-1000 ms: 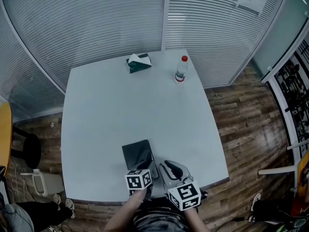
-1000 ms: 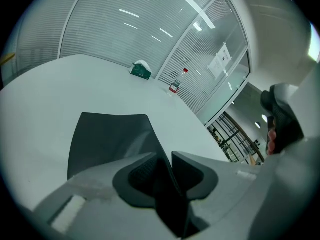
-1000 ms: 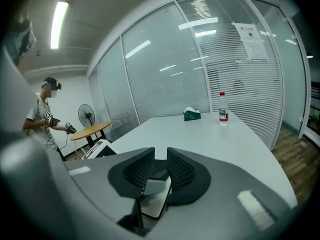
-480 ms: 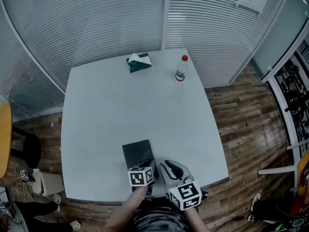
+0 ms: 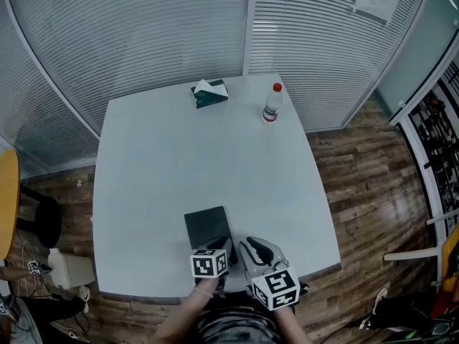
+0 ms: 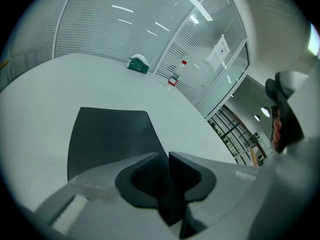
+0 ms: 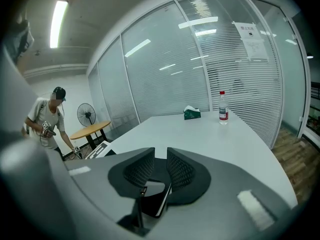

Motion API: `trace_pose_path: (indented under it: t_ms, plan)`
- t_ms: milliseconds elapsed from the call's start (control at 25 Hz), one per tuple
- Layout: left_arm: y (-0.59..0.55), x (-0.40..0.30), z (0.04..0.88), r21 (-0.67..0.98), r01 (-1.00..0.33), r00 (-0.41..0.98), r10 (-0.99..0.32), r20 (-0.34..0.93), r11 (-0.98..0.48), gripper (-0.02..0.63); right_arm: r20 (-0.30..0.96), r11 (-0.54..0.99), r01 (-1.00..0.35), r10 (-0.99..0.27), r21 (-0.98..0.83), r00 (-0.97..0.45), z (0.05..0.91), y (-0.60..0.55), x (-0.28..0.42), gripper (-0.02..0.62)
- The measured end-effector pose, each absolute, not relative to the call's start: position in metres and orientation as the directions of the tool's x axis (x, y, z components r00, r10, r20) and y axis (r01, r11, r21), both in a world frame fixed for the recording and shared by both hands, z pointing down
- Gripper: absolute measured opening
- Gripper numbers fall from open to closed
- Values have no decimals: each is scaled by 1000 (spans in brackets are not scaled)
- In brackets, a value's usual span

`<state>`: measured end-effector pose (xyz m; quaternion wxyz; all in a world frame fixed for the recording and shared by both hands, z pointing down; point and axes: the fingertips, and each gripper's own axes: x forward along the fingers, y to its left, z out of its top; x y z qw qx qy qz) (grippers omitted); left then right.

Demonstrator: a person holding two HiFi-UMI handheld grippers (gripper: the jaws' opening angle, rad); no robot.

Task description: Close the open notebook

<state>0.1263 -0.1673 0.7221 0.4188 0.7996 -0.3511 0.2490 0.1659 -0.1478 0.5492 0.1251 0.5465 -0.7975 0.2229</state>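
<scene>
The black notebook [image 5: 207,227] lies flat with its cover down on the white table [image 5: 172,163], near the front edge. My left gripper [image 5: 219,245] hovers at the notebook's near right corner. In the left gripper view the notebook [image 6: 110,134] stretches just ahead of the left gripper [image 6: 168,157]. Its jaws are opening, with only a narrow gap and nothing pressed between the pads. My right gripper [image 5: 251,249] sits just right of the notebook, off it. In the right gripper view the right gripper [image 7: 161,157] has its jaws slightly apart over bare table.
A green tissue box [image 5: 209,93] and a red-capped water bottle [image 5: 271,104] stand at the table's far edge. Glass walls with blinds surround the table. A person [image 7: 47,124] stands by a round wooden table [image 7: 90,130] and a fan off to the left.
The left gripper has edged slightly toward the right one. The notebook lies the same way, and the right gripper has not moved.
</scene>
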Motion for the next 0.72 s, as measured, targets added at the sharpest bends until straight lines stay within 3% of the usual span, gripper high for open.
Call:
trace_pose_path:
  t_ms: [720]
  plan:
    - [-167,87,586,482,-693,721,-527,450,-536,64,411,371,-905,-807,-208,-425,536,-152,127,75]
